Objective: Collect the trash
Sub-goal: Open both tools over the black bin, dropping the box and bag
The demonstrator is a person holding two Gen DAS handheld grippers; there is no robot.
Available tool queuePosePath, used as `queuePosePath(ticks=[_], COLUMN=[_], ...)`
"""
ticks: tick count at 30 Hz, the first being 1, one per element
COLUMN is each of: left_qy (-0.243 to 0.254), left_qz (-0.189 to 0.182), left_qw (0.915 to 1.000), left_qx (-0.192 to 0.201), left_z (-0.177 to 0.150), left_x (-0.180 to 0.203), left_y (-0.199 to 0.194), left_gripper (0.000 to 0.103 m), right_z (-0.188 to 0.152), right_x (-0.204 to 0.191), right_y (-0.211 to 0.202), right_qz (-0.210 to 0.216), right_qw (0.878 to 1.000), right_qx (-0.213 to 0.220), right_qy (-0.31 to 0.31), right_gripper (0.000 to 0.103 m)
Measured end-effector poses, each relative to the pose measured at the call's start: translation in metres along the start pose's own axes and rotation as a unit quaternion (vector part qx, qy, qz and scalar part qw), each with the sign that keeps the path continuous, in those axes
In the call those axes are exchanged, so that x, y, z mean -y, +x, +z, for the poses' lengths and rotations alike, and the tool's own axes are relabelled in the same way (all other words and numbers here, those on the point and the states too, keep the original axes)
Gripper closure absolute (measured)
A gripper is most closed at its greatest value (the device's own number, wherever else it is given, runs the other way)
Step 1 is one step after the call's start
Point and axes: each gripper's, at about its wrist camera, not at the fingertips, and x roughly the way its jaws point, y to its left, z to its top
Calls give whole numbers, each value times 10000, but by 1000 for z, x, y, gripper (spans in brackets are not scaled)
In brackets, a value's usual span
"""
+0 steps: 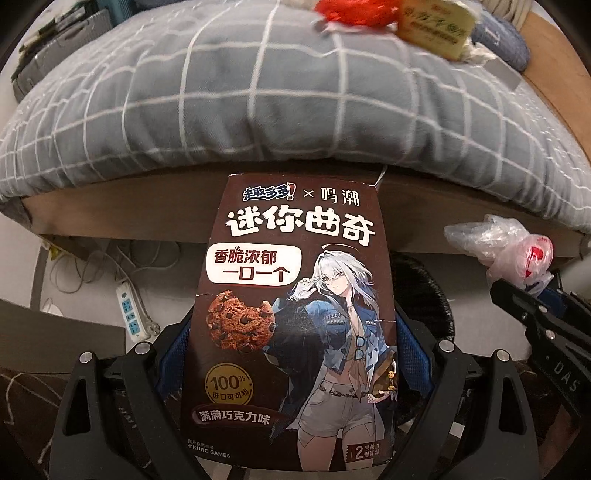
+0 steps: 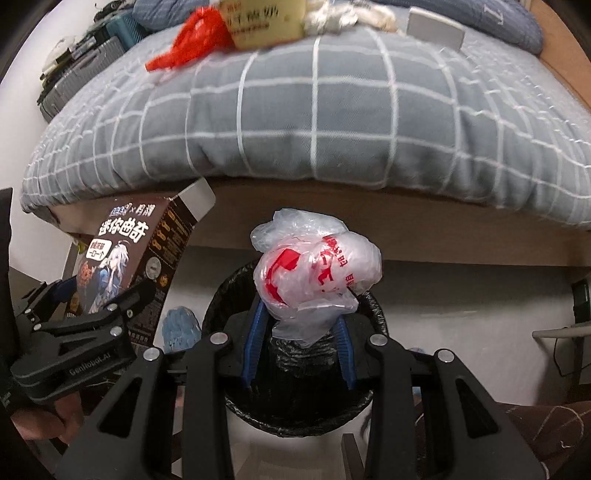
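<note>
- The left gripper (image 1: 291,332) is clamped on a brown cookie box (image 1: 291,314), held upright between its blue pads; in the right wrist view the box sits at nine o'clock.
- The right gripper (image 2: 301,332) is clenched on a crumpled plastic bag (image 2: 314,280) with red print, directly above a bin lined with a black bin liner (image 2: 295,406) at six o'clock.
- Neither piece is in the bin yet; both hang over or beside its mouth, so the drop looks like the step in hand.
- Left to collect, by my reading: a red wrapper (image 2: 184,40) and a yellowish packet (image 2: 266,22) at twelve o'clock on the grey checked duvet (image 2: 314,122), though blur makes it hard to say they are trash.
- A white power strip (image 1: 133,314) lies on the floor at nine o'clock in the left wrist view.
</note>
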Motion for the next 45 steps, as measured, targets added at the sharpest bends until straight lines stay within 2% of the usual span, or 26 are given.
queuePosePath(ticks=[8, 10, 14, 24, 30, 36, 45], left_qy=[-195, -240, -211, 33, 324, 617, 842], left_qz=[118, 147, 159, 16, -82, -158, -220], left_qw=[9997, 9995, 9994, 9996, 9990, 9975, 9958], left_qx=[-123, -155, -224, -290, -282, -292, -293], left_z=[-2, -2, -2, -2, -4, -4, -7], left_x=[-20, -24, -24, 1, 32, 67, 75], left_y=[12, 13, 15, 21, 21, 24, 24], left_gripper=[14, 14, 14, 14, 14, 14, 14], right_z=[4, 3, 0, 0, -1, -10, -14], right_x=[-17, -18, -16, 23, 52, 80, 101], right_y=[25, 28, 27, 10, -9, -15, -25], right_qz=[56, 28, -30, -305, -556, -790, -820], right_qw=[9994, 9994, 9996, 9994, 9973, 9947, 9932], right_qx=[-263, -274, -190, 65, 359, 426, 457], right_qy=[-198, -212, -203, 122, 324, 500, 693], right_gripper=[69, 66, 48, 23, 9, 8, 8])
